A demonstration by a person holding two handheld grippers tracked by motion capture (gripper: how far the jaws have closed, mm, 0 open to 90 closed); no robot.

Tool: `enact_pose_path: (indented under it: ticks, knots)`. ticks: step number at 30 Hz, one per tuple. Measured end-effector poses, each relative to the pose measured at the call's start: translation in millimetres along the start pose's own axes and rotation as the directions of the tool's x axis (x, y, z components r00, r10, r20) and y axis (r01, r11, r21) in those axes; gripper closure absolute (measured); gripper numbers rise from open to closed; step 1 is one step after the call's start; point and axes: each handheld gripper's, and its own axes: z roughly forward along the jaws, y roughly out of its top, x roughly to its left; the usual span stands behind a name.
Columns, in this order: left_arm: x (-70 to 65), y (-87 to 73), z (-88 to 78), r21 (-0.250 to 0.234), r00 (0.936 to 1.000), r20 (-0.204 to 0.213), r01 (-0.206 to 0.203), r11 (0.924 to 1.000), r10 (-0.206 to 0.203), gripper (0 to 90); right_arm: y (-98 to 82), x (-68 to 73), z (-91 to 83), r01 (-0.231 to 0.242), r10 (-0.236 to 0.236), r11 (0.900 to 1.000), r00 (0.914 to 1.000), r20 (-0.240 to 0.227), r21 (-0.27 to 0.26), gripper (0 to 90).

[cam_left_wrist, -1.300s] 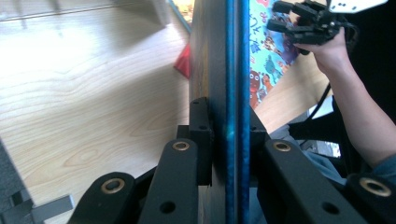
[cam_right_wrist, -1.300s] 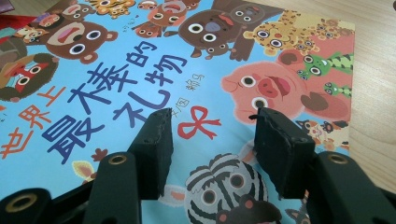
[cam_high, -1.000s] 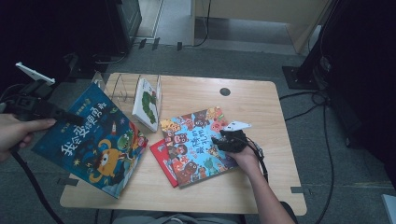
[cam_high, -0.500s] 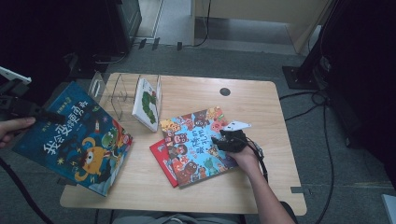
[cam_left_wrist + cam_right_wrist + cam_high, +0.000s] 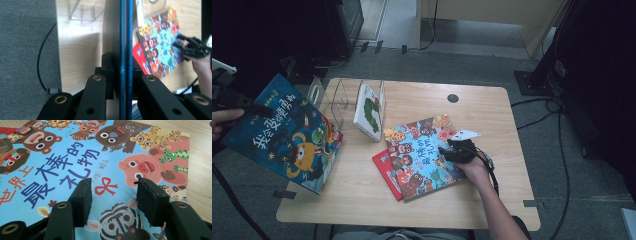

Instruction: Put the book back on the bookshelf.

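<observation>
A dark blue picture book [image 5: 287,135] with an orange monster on its cover hangs tilted over the table's left edge. My left gripper [image 5: 254,105] is shut on its upper left edge. In the left gripper view the book [image 5: 125,37] stands edge-on, clamped between the jaws of my left gripper [image 5: 123,72]. My right gripper [image 5: 457,150] rests on a light blue animal book [image 5: 422,150] lying flat mid-table. Its jaws stand open just over that cover [image 5: 105,152] in the right gripper view, with nothing between them at my right gripper [image 5: 112,192]. A red book [image 5: 384,165] lies under the blue one.
A clear rack [image 5: 332,97] stands at the table's back left with a white book [image 5: 369,110] leaning in it. The wooden table [image 5: 492,115] has a black cable hole [image 5: 453,98]. Cables [image 5: 562,150] run over the grey floor to the right.
My left hand has carried the dark blue book leftward, away from the table's middle and out past its left edge. The right gripper has stayed on the light blue book.
</observation>
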Motion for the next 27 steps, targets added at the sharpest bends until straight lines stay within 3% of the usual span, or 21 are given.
enact_pose_path:
  ticks: [2,21,27]
  knots:
    - [4.0,2.7,1.4,-0.01,0.9998,-0.005,0.019,0.9998,-0.019,82.2,0.0,0.4,0.0,0.002,-0.002,1.0,1.0,0.001,0.001,45.6]
    - [11.2,36.9,-10.5,-0.04,0.9978,-0.036,0.055,0.9977,-0.056,82.6,-0.3,1.2,0.4,0.01,-0.01,1.0,0.9999,0.007,-0.002,45.7]
    - [16.2,51.4,-6.9,-0.054,0.9977,-0.017,0.065,0.9964,-0.066,82.5,-0.3,1.5,0.5,0.013,-0.013,1.0,0.9999,0.009,-0.002,45.6]
